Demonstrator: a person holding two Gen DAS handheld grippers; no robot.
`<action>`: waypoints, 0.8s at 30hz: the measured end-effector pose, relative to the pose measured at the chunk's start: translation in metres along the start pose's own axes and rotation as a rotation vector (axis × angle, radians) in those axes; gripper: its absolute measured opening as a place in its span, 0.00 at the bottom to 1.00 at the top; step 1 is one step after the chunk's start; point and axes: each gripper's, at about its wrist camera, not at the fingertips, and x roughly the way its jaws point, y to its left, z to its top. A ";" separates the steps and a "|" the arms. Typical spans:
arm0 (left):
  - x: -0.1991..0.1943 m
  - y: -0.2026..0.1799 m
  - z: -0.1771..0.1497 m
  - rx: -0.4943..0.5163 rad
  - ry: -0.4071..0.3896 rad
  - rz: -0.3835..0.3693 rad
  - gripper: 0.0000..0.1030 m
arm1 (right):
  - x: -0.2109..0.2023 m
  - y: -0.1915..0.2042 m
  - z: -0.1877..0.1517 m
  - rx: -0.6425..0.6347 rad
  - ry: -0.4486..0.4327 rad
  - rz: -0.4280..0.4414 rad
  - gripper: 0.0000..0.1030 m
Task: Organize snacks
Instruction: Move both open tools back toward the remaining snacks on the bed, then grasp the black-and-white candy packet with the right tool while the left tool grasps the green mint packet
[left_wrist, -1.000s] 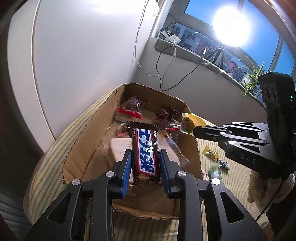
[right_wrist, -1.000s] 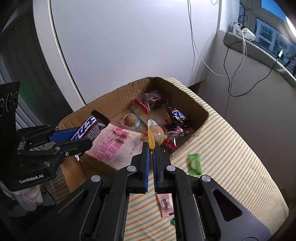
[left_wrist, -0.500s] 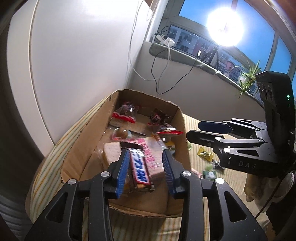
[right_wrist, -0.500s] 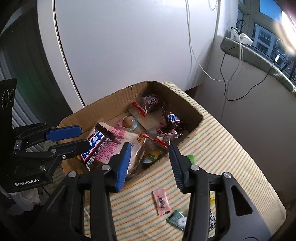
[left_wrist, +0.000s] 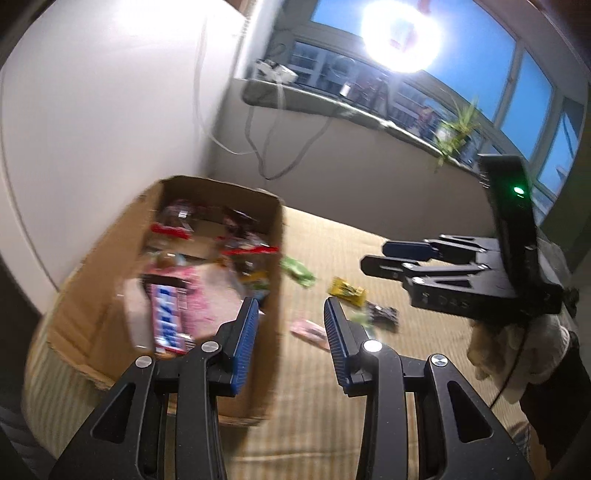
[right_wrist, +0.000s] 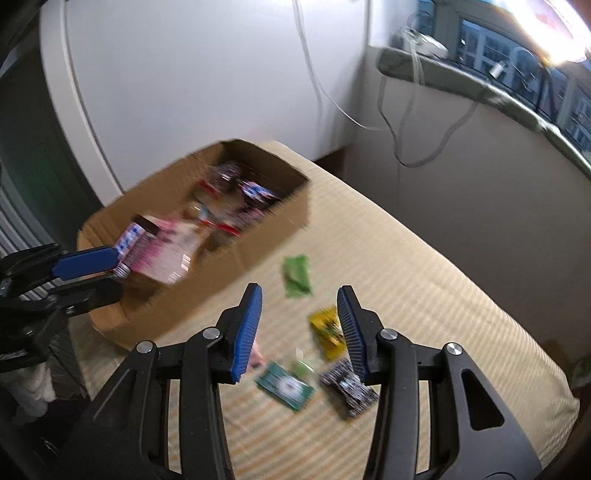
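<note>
The left hand-held gripper (left_wrist: 291, 332) is released, its blue-padded jaws parted with nothing between them, and it hangs over the right-hand wall of the open brown cardboard box (left_wrist: 273, 266). Its jaws opened further within the last second. Inside the box, at about ten o'clock from that gripper, the brown chocolate bar with blue lettering (left_wrist: 168, 325) lies on a pink printed packet (left_wrist: 210, 295) among other blurred wrappers.

The right hand-held gripper (right_wrist: 300, 328) is also released and empty; its jaws have just been opening. It hangs over the cream striped cushioned surface (right_wrist: 424, 266), clear of the box. Loose snacks lie there: a green wrapper (right_wrist: 296, 275) at twelve o'clock from it, a yellow packet (right_wrist: 327, 332) just beside its right finger, a dark green packet (right_wrist: 286, 386) and a dark patterned packet (right_wrist: 349, 387) nearer the camera.
</note>
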 end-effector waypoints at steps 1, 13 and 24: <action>0.004 -0.007 -0.002 0.014 0.013 -0.011 0.35 | 0.002 -0.008 -0.005 0.015 0.015 -0.010 0.43; 0.055 -0.067 -0.028 0.121 0.169 -0.096 0.48 | 0.030 -0.049 -0.049 0.070 0.125 0.011 0.59; 0.095 -0.077 -0.030 0.161 0.220 -0.089 0.48 | 0.050 -0.051 -0.059 0.041 0.167 0.050 0.59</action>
